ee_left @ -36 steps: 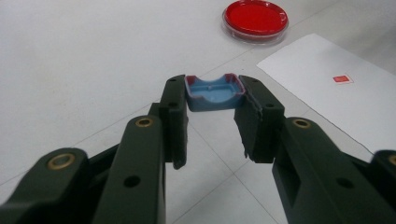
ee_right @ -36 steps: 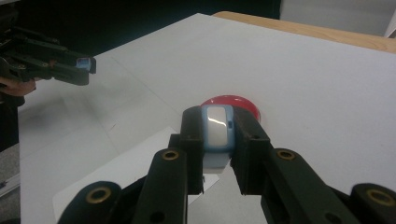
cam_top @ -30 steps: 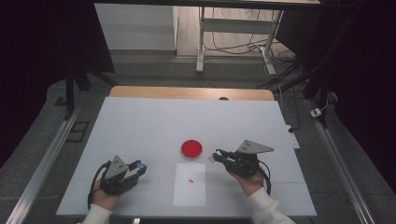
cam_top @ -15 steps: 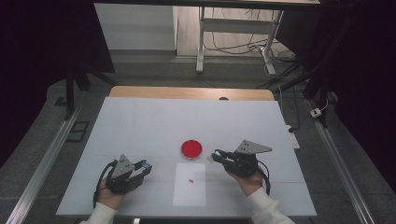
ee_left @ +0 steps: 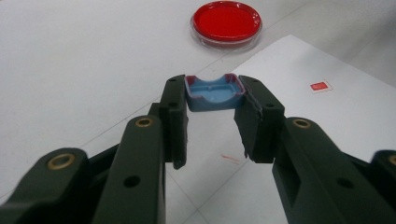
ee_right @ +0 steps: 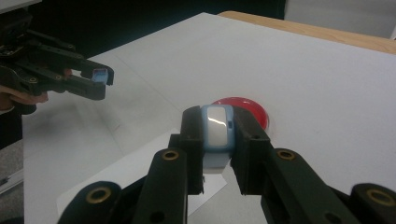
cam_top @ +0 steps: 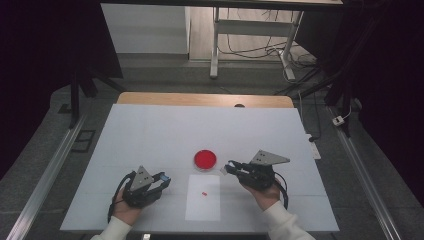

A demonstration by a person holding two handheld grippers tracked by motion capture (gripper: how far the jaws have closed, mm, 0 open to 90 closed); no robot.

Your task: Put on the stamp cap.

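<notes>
My left gripper sits at the near left of the table, shut on a small blue cap-like piece with a hollow inside. At the near right, my right gripper is shut on a small blue piece with a white face. Its jaws point left toward the other gripper. A round red dish rests on the table between and just beyond both tips. It also lies ahead in the left gripper view and behind the held piece in the right gripper view.
A white paper sheet lies at the front middle of the white table, with a tiny red sticker on it. The sticker is right of the left jaws. A wooden edge runs along the far side.
My left gripper has slid to the right, closer to the paper sheet, still holding its blue piece. The right gripper has hardly moved.
</notes>
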